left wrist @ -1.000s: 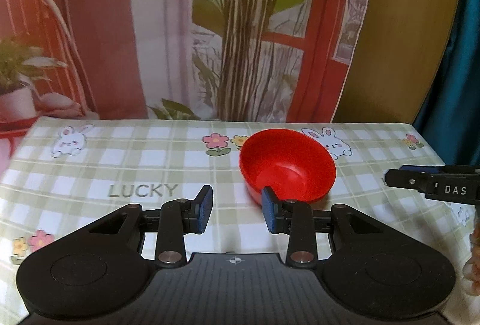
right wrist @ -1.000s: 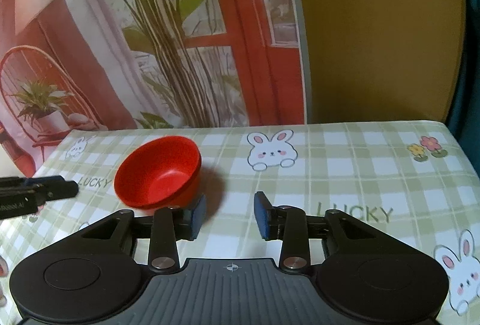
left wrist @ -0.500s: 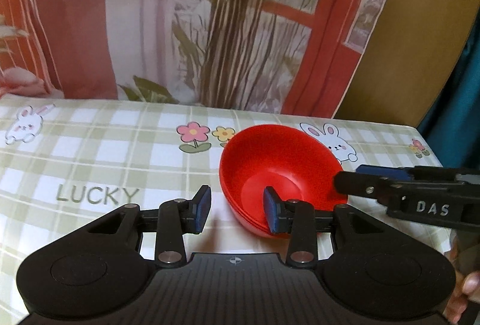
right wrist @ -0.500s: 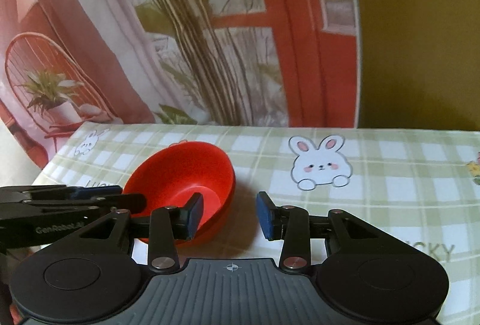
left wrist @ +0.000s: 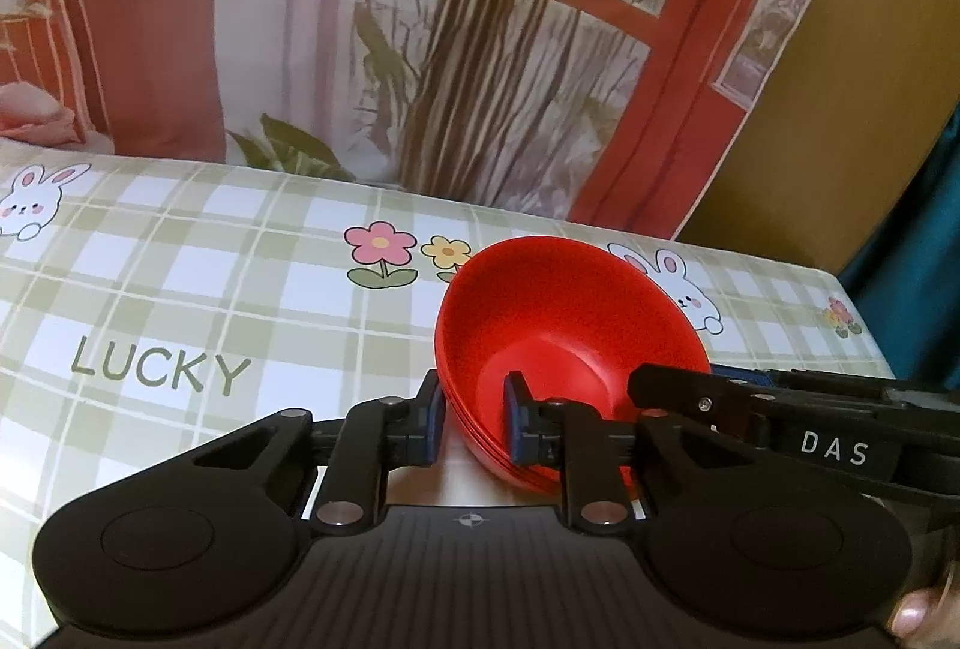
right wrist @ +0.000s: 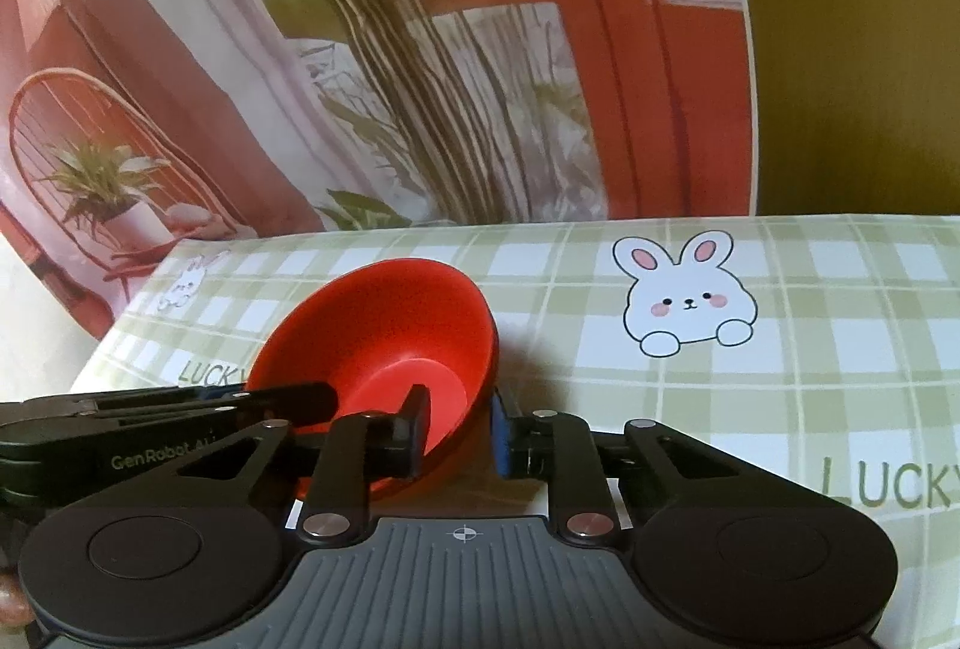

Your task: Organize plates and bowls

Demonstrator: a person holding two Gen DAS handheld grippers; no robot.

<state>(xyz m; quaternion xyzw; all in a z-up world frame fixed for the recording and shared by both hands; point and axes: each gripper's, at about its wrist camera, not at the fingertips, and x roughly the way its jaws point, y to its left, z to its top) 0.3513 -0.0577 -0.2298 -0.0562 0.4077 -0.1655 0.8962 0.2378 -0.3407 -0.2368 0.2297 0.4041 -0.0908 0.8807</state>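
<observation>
On the checked cloth covering the surface, towards its middle, a stack of red bowls is seen, tilted, just near of the printed flowers and left of a printed rabbit. The left gripper is set astride the stack's near left wall, one blue pad outside and one inside, and its jaws are closing on that wall. The right gripper is placed likewise over the near right wall, one finger inside the bowl and one outside, its jaws also closing with the wall between them. Each gripper is visible at the edge of the other's view. Behind the surface a backdrop printed with plants and a red door is hung.
</observation>
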